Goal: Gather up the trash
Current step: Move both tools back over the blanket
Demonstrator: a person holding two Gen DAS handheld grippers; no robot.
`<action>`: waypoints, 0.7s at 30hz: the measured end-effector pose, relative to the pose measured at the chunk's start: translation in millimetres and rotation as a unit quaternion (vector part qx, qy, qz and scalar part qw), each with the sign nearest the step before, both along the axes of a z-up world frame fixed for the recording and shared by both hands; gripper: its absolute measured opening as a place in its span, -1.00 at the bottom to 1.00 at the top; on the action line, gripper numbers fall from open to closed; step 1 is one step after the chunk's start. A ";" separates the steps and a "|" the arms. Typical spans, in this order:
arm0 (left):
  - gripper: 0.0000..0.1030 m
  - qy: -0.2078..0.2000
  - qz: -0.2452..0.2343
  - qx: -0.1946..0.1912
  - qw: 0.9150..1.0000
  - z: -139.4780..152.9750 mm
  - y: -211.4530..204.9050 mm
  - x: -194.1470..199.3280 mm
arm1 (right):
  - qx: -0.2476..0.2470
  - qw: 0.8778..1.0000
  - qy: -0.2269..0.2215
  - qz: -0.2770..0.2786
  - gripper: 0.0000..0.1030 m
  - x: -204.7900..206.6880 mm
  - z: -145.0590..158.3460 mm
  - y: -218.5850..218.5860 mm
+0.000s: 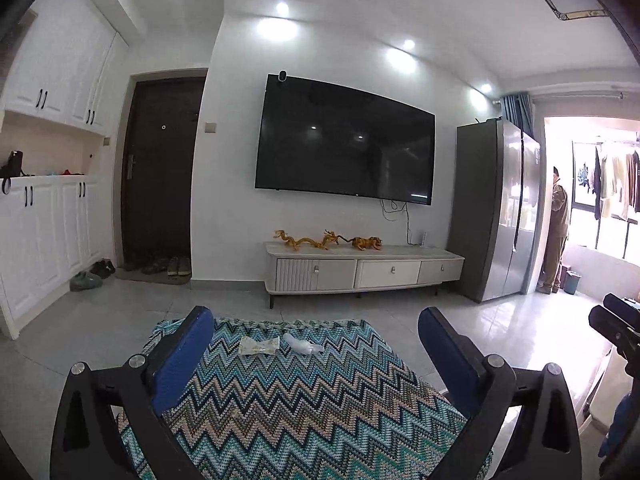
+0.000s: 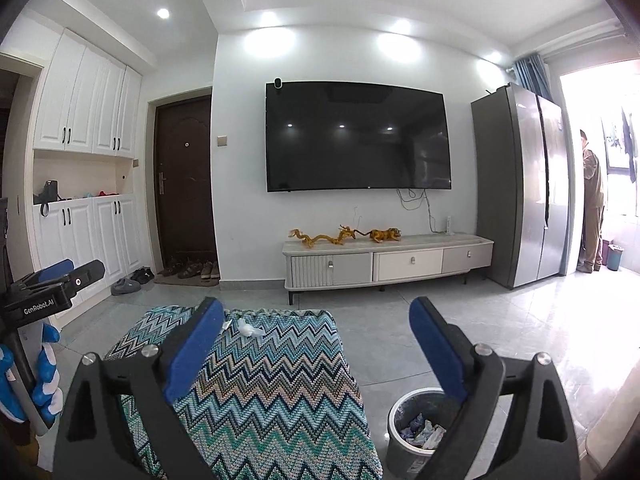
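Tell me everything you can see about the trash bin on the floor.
The trash bin is a small round grey pail with a pale rim and a dark liner folded inside. It stands upright on the grey floor tiles, just right of the zigzag-patterned cloth. Crumpled wrappers and paper, white and bluish, lie in its bottom. The right tool's finger hides part of its right side. Nothing grips it.

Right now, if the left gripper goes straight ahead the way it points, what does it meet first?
Probably the zigzag cloth, near the yellowish wrapper and clear plastic scrap. The open left gripper aims slightly downward at them; depth is unclear.
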State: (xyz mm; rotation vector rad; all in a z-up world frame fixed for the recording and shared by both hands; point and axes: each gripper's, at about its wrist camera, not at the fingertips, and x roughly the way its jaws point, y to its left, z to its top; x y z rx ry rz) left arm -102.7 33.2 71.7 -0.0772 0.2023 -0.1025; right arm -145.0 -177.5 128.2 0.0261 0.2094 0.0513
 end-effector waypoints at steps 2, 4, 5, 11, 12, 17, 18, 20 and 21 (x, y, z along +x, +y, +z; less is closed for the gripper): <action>1.00 -0.005 0.008 -0.003 1.000 1.4 4.3 -5.0 | 0.001 1.000 -0.008 -0.001 0.88 -4.6 0.6 0.7; 1.00 -0.011 0.015 -0.004 1.000 3.0 6.5 -12.8 | 0.003 1.000 -0.014 0.002 0.89 -9.9 2.0 1.4; 1.00 -0.014 0.017 -0.005 1.000 4.1 6.0 -14.3 | 0.004 1.000 -0.017 0.002 0.91 -11.6 2.1 1.3; 1.00 -0.020 0.022 -0.013 0.999 6.3 7.6 -27.3 | 0.017 0.999 -0.029 0.013 1.00 -16.5 1.6 4.0; 1.00 -0.021 0.022 -0.016 0.999 6.2 8.2 -28.5 | 0.018 0.999 -0.031 0.015 1.00 -18.2 1.3 5.9; 1.00 -0.021 0.022 -0.017 0.999 6.6 9.1 -33.3 | 0.023 0.999 -0.044 0.021 1.00 -24.7 0.4 6.1; 1.00 -0.020 0.019 -0.017 0.999 6.5 8.6 -34.5 | 0.024 0.998 -0.045 0.021 1.00 -25.6 0.5 4.6; 1.00 -0.021 0.019 -0.014 0.999 7.3 8.7 -36.0 | 0.029 0.998 -0.049 0.020 1.00 -28.7 0.0 0.8; 1.00 -0.023 0.020 -0.011 0.999 6.9 7.1 -37.4 | 0.032 0.998 -0.050 0.020 1.00 -30.5 -0.7 -1.0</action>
